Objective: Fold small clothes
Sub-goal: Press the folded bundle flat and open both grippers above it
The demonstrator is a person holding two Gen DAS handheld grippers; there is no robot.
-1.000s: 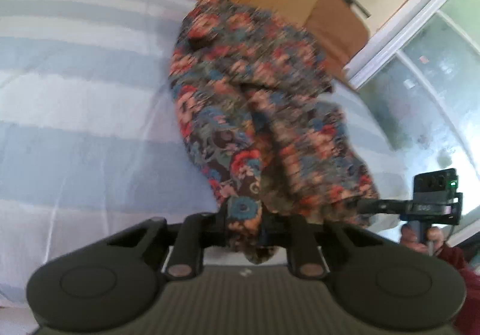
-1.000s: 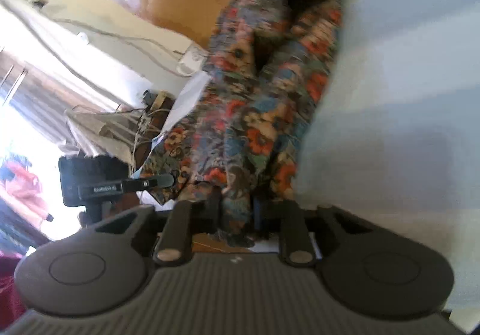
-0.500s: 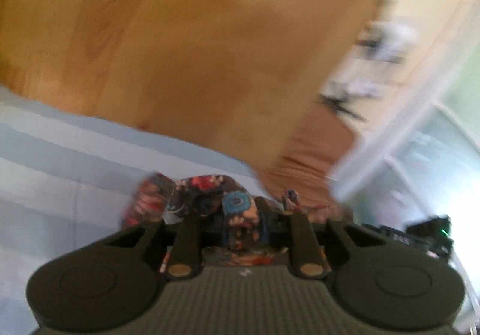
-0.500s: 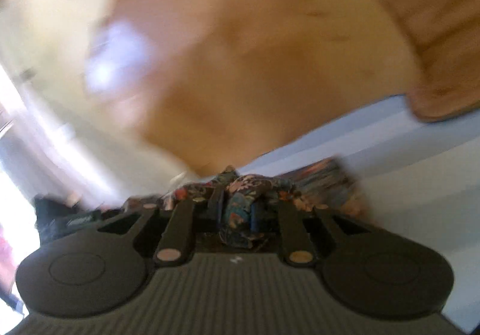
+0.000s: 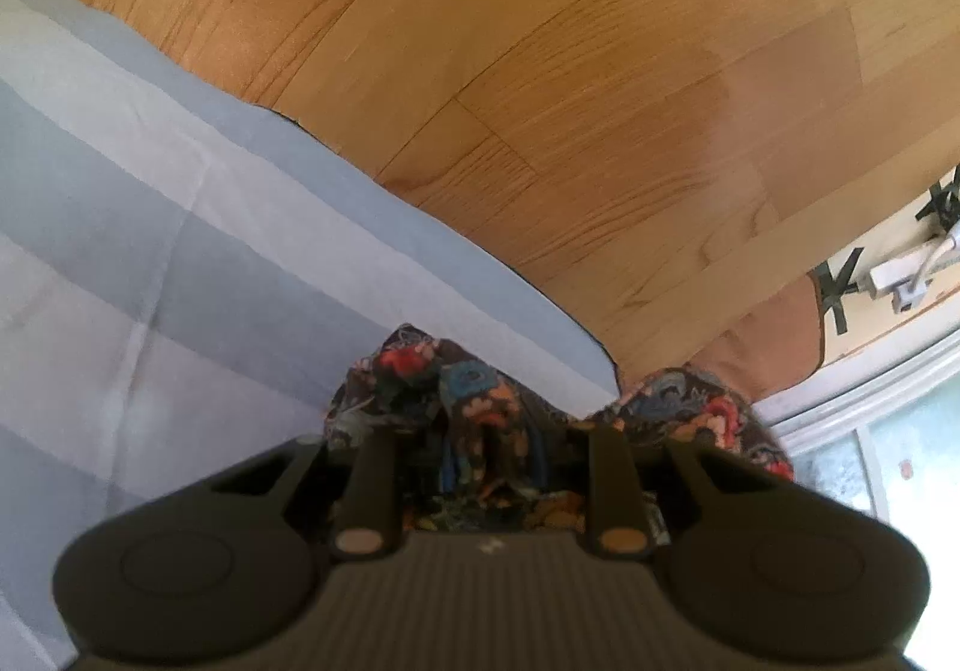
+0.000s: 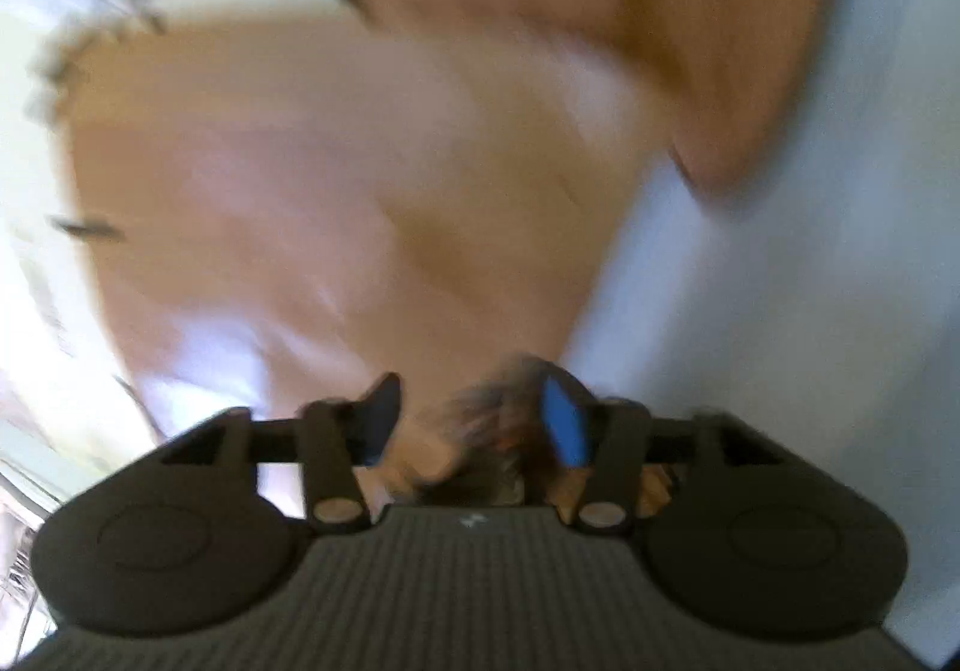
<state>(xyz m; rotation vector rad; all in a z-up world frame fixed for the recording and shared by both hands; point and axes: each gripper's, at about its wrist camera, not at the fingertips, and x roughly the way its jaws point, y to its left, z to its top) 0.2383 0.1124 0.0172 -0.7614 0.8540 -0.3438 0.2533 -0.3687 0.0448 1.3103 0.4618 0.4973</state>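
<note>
Gripping a bunched fold of the floral garment (image 5: 474,413), the left gripper (image 5: 489,446) has its jaws set narrow with the patterned cloth packed between them; they have just been easing a little wider, yet the fabric sits wedged in the gap. The garment spreads from the fingers toward ten o'clock and two o'clock, lying on the blue-and-white striped bedsheet (image 5: 180,251), close to the sheet's far edge. Beyond that edge, from eleven to two o'clock, runs the wooden floor (image 5: 570,71), with a brown cushion (image 5: 774,335) at three o'clock. In the right wrist view everything is smeared by motion. The right gripper (image 6: 474,425) has its jaws standing apart, having just been opening, and its blue pads (image 6: 564,422) are bared. A blurred scrap of the floral cloth (image 6: 498,431) sits between them, nearer the right-hand pad, loose rather than pinched. Pale sheet fills the three o'clock side, wood the twelve o'clock side.
</note>
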